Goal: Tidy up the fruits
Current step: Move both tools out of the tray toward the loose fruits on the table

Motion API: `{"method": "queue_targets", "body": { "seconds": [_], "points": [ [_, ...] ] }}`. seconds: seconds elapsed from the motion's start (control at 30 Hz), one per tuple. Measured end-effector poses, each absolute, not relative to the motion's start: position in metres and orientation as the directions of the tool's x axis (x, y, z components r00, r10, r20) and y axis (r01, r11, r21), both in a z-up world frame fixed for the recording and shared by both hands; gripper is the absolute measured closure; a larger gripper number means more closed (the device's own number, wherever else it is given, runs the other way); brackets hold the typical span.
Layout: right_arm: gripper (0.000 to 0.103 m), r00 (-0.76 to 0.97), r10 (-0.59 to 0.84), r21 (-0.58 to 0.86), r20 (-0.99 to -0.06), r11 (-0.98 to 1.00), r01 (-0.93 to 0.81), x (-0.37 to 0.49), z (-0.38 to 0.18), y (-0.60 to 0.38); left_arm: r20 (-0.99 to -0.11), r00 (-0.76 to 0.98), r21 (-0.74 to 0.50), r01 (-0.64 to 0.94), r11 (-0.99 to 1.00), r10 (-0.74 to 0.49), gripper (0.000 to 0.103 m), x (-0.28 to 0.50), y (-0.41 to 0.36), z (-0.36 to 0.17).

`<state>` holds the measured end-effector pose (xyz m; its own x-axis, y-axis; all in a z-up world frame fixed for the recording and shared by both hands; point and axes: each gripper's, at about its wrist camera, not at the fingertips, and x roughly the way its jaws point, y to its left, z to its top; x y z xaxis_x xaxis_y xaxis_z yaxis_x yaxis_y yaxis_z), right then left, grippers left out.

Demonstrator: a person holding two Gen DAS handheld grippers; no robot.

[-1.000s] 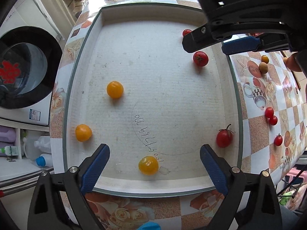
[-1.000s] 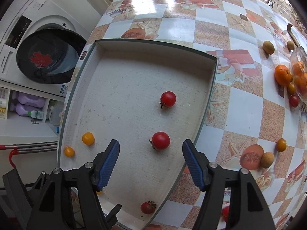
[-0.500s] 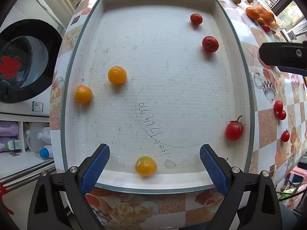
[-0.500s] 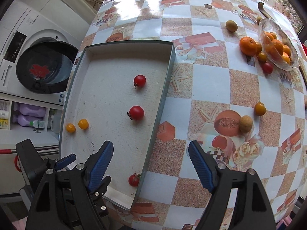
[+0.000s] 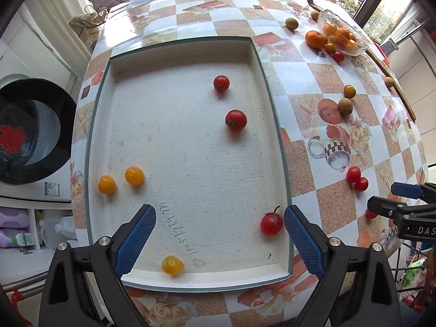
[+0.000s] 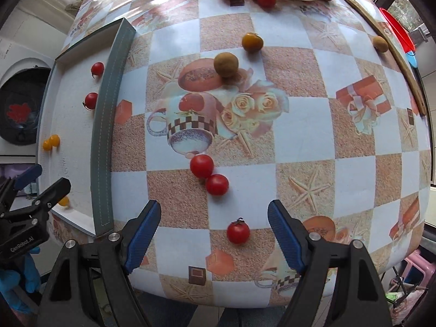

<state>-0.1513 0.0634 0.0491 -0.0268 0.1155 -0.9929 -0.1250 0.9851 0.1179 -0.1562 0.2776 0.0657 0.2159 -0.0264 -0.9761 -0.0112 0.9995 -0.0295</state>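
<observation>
A white tray [image 5: 268, 81] lies on the table, holding three red tomatoes, such as one [image 5: 236, 120], and three yellow tomatoes, such as one [image 5: 134, 175]. My left gripper [image 5: 219, 234] is open and empty above the tray's near end, with a red tomato [image 5: 271, 224] by its right finger and a yellow one [image 5: 172, 265] low between the fingers. My right gripper [image 6: 214, 234] is open and empty over the table right of the tray [image 6: 105, 136]. A red tomato [image 6: 238, 232] lies between its fingers, and two more [image 6: 209, 175] lie just beyond.
A glass bowl of oranges [image 5: 342, 31] stands at the table's far right, with loose oranges, brown fruits [image 6: 226, 64] and small tomatoes around it. A washing machine [image 5: 30, 128] stands left of the table. The table's near edge runs just below both grippers.
My right gripper has swung right, off the tray and over the table's loose red tomatoes. My left gripper has pulled back and up, so more of the tray and table shows.
</observation>
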Motion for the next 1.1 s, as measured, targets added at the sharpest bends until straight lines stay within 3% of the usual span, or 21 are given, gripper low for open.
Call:
{"method": "queue_targets", "body": {
  "seconds": [0.33, 0.7, 0.97, 1.1],
  "points": [
    [0.02, -0.058, 0.097, 0.102, -0.994, 0.991, -0.087, -0.172, 0.034, 0.028, -0.962, 0.252, -0.08, 0.121, 0.989, -0.108, 0.007, -0.108, 0.217, 0.077],
    [0.02, -0.024, 0.099, 0.101, -0.995, 0.986, -0.135, -0.169, 0.026, 0.048, -0.961, 0.225, -0.131, 0.152, 0.98, -0.164, 0.007, -0.047, 0.158, 0.046],
    [0.038, 0.018, 0.093, 0.09, -0.995, 0.985, -0.15, -0.185, 0.024, 0.047, -0.967, 0.207, -0.113, 0.172, 0.979, -0.148, 0.007, -0.026, 0.123, 0.019],
    [0.042, 0.034, 0.095, 0.088, -0.995, 0.983, -0.163, -0.19, 0.023, 0.05, -0.973, 0.189, -0.106, 0.161, 0.981, -0.136, 0.007, -0.024, 0.118, 0.006]
  ]
}}
